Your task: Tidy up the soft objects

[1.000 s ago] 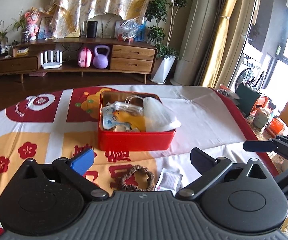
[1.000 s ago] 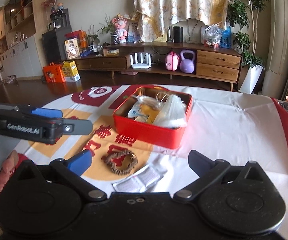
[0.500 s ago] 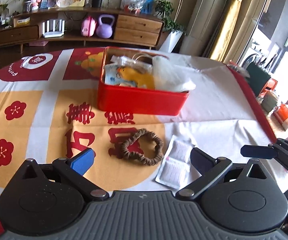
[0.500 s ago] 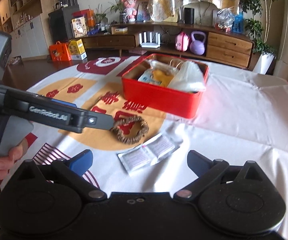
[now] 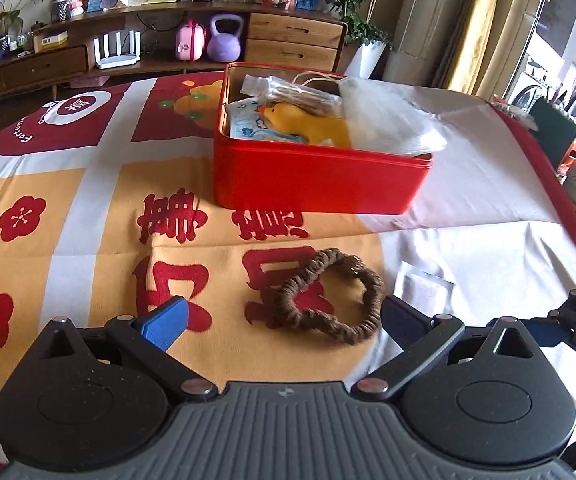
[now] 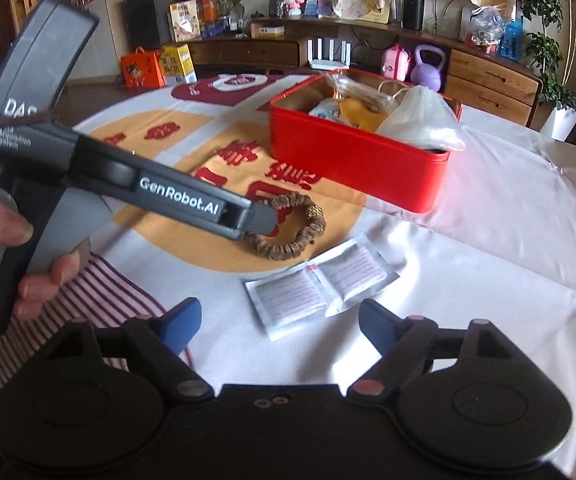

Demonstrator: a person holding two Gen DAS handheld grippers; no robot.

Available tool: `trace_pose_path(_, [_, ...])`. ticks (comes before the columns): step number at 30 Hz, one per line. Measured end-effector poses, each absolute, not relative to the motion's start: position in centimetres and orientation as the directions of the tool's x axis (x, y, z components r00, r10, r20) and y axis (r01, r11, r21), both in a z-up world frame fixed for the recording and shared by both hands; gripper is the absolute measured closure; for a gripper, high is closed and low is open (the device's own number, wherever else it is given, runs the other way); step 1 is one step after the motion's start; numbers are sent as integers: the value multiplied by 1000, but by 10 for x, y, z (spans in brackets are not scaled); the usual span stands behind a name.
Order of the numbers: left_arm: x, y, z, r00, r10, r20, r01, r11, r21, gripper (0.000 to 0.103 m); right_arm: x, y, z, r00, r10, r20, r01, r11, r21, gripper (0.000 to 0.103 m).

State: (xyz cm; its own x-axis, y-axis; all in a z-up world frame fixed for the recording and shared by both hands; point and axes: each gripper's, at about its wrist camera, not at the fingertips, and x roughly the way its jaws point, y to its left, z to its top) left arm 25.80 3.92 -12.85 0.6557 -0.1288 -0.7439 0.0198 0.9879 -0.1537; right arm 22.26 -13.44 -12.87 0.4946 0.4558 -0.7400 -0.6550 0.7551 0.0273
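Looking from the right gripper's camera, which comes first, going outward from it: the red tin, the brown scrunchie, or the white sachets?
1. White paper sachets, on the cloth just ahead of the right gripper.
2. Brown braided scrunchie, beyond them, leftward.
3. Red metal tin, farthest back.

Your tin (image 5: 312,184) looks like painted metal — smooth, glossy red, with a rolled rim. Just near of it, the scrunchie (image 5: 330,300) is brown fabric, ribbed and rough. The cloth (image 5: 88,208) under both is matt woven fabric, creased. To the scrunchie's right, the sachets (image 6: 320,284) have a crinkled, slightly shiny film with printed paper-like faces. Inside the tin, your bag (image 5: 384,120) is thin translucent plastic. Far off, the cabinet (image 5: 292,40) is wood with a satin finish; the kettlebell (image 5: 226,38) looks smooth and semi-gloss.
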Motion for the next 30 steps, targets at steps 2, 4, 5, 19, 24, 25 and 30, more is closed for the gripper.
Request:
trace_pose_path(2, [263,39,-133,652,-123,-749,18,989,-147,0,226,-133,-134,489,454,-745,-655,755,31,18])
trace_pose_path(4, [267,39,-137,653,-120,-748,24,990,-138,1,229,-131,-137,495,447,-745,-653,757,20,18])
trace_pose_path(5, [268,37,-138,655,-116,-747,30,991,-128,1,232,-131,-138,497,445,-745,-651,759,19,18])
trace_pose_path(19, [271,13,-144,693,-109,-713,164,986,9,52,252,-129,-151,533,413,-738,-626,779,-15,20])
trace_pose_path(24, [269,5,-144,700,-139,-700,208,978,13,71,252,-129,-151,543,423,-725,-632,774,-22,26])
trace_pose_path(25, [269,6,-144,701,-143,-698,205,979,6,75,252,-129,-150,545,424,-724,-634,773,-25,30])
trace_pose_path(30, [269,12,-144,701,-159,-695,202,979,-20,92,253,-133,-147,555,428,-713,-630,776,-25,53])
